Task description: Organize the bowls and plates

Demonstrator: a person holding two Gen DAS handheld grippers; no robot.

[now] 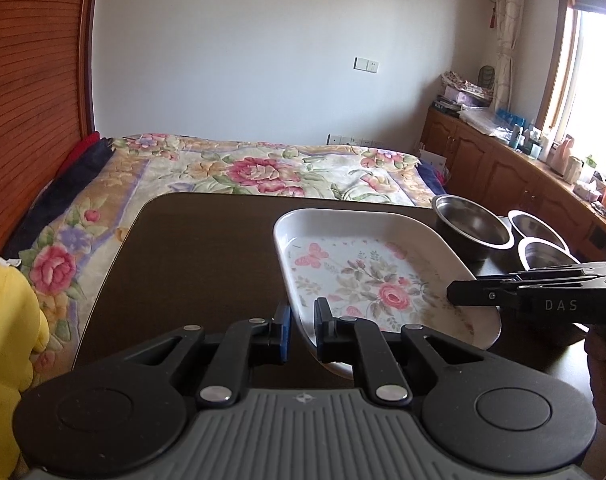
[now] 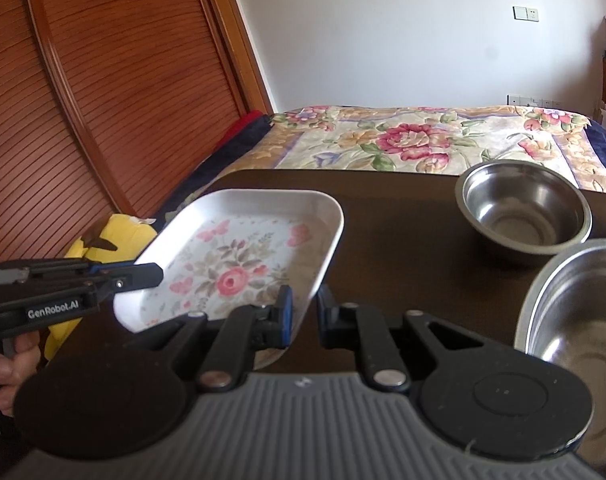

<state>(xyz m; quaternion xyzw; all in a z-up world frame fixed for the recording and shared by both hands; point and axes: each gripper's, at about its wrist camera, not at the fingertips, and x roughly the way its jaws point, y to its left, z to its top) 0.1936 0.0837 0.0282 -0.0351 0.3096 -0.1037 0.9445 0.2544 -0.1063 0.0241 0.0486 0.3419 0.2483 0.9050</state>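
Daylight from blown-out window (image 1: pixel 595 92), soft shadows, sharp focus, fisheye bending at edges

Tray (image 2: pixel 239 248) on table (image 2: pixel 403 240), at its left part. Three bowls right of tray: one (image 2: pixel 523 208) farther back, two nearer (image 1: pixel 537 230) (image 2: pixel 575 312). Bed (image 2: pixel 423 140) behind table.

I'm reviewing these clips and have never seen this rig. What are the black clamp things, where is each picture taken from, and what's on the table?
No robot here: a person holds a two-finger gripper in each hand, with a fisheye camera on each looking along its fingers. One picture is from the left gripper, the other from the right gripper. On the dark table sit a floral tray and three steel bowls. Each gripper straddles a near edge of the tray; whether they are clamped on it I cannot tell.
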